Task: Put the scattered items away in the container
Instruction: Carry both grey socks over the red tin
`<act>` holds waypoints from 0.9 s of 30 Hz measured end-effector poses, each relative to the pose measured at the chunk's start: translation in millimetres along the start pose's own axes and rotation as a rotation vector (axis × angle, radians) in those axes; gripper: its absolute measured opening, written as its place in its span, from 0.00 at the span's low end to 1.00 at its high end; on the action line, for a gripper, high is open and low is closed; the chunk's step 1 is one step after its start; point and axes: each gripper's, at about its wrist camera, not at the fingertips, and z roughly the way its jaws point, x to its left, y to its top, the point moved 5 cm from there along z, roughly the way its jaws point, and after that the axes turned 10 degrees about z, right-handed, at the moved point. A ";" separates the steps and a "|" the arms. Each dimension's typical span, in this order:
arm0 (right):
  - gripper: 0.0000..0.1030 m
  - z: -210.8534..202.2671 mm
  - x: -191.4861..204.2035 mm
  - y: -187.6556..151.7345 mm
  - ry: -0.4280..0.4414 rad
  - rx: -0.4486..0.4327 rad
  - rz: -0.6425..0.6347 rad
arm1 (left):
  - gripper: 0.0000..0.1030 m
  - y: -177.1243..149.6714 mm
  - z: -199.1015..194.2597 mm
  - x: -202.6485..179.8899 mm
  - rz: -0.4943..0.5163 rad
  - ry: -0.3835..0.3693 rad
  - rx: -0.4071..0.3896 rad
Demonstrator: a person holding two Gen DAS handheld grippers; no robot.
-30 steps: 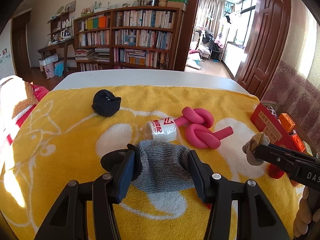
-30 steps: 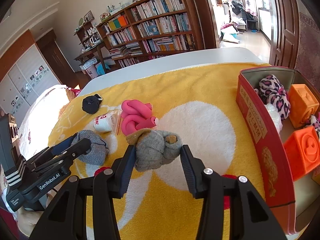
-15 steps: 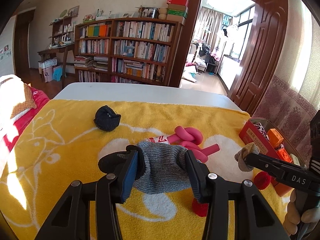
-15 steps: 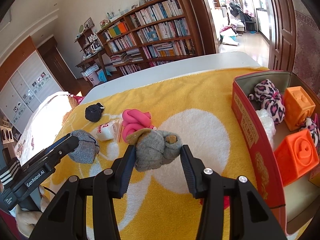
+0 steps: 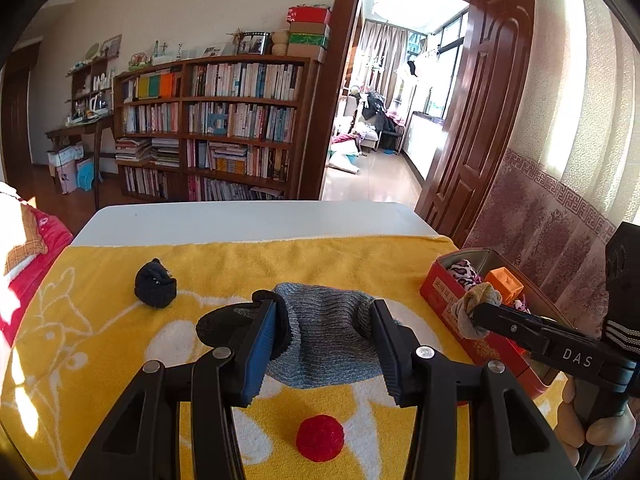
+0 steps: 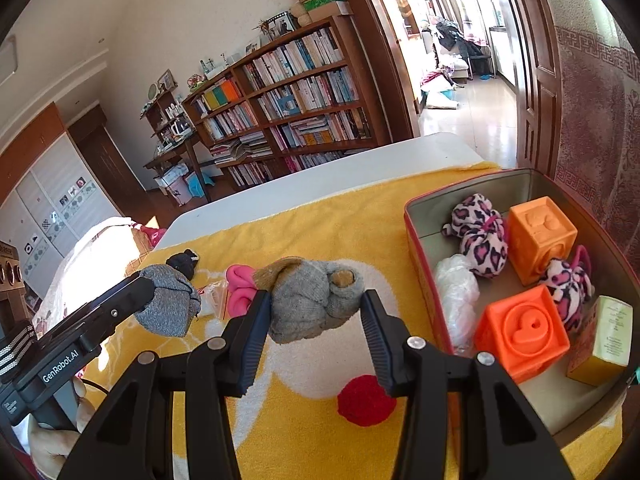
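Lifting both loads off the yellow towel (image 5: 100, 320): resting on the cloth a second back, now hanging clear above it. Squeezing the left tongs (image 5: 322, 304) a little tighter than before on a grey-blue sock bundle (image 5: 328, 336), pads pressing into both its sides, a black toe flopping out at 9 o'clock. Keeping the right tongs (image 6: 315, 296) clamped just as before on a grey-and-tan sock ball (image 6: 312, 308).

Swinging toward the red tin (image 5: 442, 300): in the right view, now filling the 3 o'clock side with its inside open to sight. Already holding orange cubes (image 6: 524, 336), leopard-print bundles (image 6: 480, 240), a white bag (image 6: 456, 284) and a small yellow box (image 6: 600, 340). Carrying the sock ball near the tin's left wall but not yet over it. Trailing the sock bundle further out, at 9 o'clock of the ball.

Leaving on the towel a black sock ball (image 5: 155, 290) at 10 o'clock in the left view, a pink knotted tube (image 6: 239, 288), a small wrapped roll (image 6: 212, 300) beside it, and a red pompom (image 6: 366, 400) at 6 o'clock under the tongs. Judging by this: two pickups done, two drops pending, four strays remaining.
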 end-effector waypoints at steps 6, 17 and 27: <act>0.49 -26.5 -42.3 24.4 -0.047 -0.071 0.063 | 0.47 20.5 9.9 -42.2 0.048 -0.063 -0.011; 0.49 -59.2 -109.7 49.2 -0.114 -0.150 0.162 | 0.47 57.3 36.5 -117.0 0.122 -0.167 -0.027; 0.49 -65.8 -141.2 57.0 -0.129 -0.164 0.206 | 0.47 72.7 66.5 -170.9 0.166 -0.240 -0.012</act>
